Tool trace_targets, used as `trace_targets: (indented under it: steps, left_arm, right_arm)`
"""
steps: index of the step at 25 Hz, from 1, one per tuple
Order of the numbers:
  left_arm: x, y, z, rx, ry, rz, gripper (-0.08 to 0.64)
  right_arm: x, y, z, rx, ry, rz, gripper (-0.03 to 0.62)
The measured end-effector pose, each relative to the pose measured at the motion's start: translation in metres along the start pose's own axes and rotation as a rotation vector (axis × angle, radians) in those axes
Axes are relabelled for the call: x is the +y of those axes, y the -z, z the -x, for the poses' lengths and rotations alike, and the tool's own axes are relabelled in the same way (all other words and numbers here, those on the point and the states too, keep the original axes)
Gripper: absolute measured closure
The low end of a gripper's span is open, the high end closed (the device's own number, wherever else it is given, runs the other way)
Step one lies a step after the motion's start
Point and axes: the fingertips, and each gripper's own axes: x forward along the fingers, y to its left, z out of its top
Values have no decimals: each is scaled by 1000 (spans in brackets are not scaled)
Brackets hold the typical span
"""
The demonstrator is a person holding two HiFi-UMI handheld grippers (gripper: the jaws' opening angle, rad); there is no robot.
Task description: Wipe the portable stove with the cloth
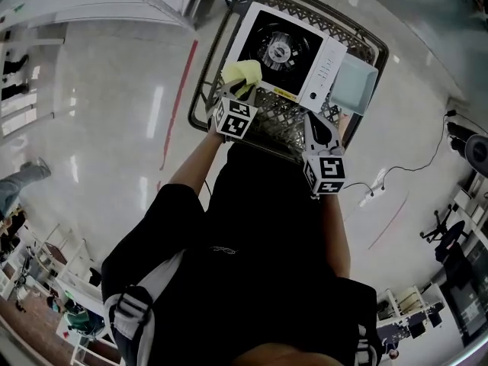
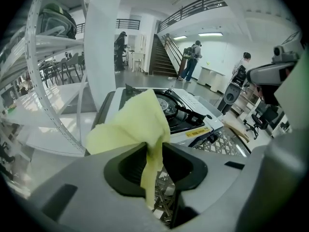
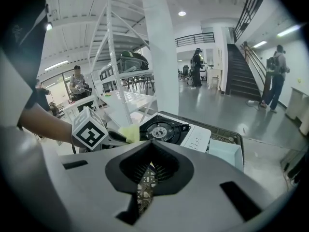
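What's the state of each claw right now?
Left claw: closed, holding the yellow cloth.
Right claw: closed, holding nothing.

Left tongs (image 1: 242, 89) grip cloth (image 1: 242, 72) (yellow, bunched) at corner of portable stove (image 1: 324, 63); right tongs (image 1: 314, 120) over mesh cart (image 1: 274, 120).

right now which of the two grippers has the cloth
The left gripper: it is shut on the yellow cloth at the near left corner of the portable stove. The right gripper is shut with nothing in it.
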Motion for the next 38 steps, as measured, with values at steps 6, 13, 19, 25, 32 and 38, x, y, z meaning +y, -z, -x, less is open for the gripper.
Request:
trace_targets:
  steps: [6,13,19,25,32,38]
  left_arm:
    - [-27,-4,-5,10,23,-41,456]
    - [-56,-8,-16,26,60,-80,457]
    - [-82,-9,-24,46,110,-133,457]
    - [-109,-13,-31,56,154,-180,457]
    - [-128,-14,-36,75,194,-221,457]
    - [-142,-15,-39,80,219,-245,457]
  right_arm:
    - [-10,7,14,-6,15,-17,586]
    - [-25,13,26,-17,41,-46,586]
    - [-40,22,37,-18,75,-72,587]
    - [-51,26,47,-23,105,-89,587]
    - [-60,29,55,-28,139,-128,587]
    - [-66,35,61,-38,151,-143,586]
